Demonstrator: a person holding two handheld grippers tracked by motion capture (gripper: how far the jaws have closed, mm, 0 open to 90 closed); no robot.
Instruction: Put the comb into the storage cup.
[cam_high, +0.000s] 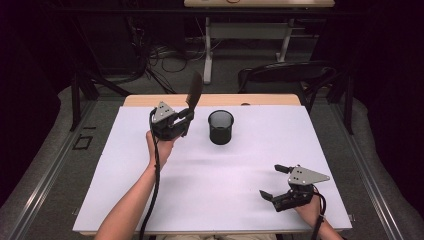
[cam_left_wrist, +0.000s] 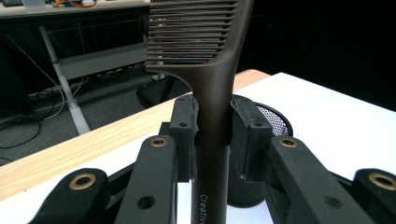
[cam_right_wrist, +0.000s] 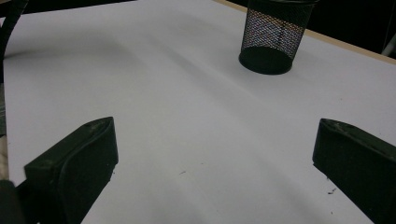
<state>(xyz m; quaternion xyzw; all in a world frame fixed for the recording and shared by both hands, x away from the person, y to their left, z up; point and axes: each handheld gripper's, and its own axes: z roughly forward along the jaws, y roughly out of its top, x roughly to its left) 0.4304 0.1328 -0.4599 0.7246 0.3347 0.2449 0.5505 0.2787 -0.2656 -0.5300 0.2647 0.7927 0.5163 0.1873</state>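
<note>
A: Comb (cam_high: 194, 91) first, from the high view. The left gripper (cam_high: 186, 118) clamps its handle and holds it raised, teeth end tilted toward one o'clock, at about nine o'clock of the mesh pen cup (cam_high: 220, 127) and just beside it. The right gripper (cam_high: 274, 181) rests at five o'clock on the white table (cam_high: 250, 165), jaws spread, nothing between them.

B: So the step I'd judge is dropping the comb into the cup?

A: Likely. To do it well, carry the comb over the rim, turn it handle-down, lower it inside, and only then loosen the grip; letting go off-centre could tip the light cup.

B: And the left gripper view?

A: The comb (cam_left_wrist: 212, 88) is dark brown, matte plastic, with a thick straight handle bearing pale lettering, and fine parallel teeth running toward nine o'clock. Both pads (cam_left_wrist: 186, 122) press the handle. The cup (cam_left_wrist: 275, 122) sits behind, at four o'clock.

B: Right gripper view?

A: Wide-apart jaws over bare table, cup (cam_right_wrist: 272, 39) upright at one o'clock, well apart.
</note>
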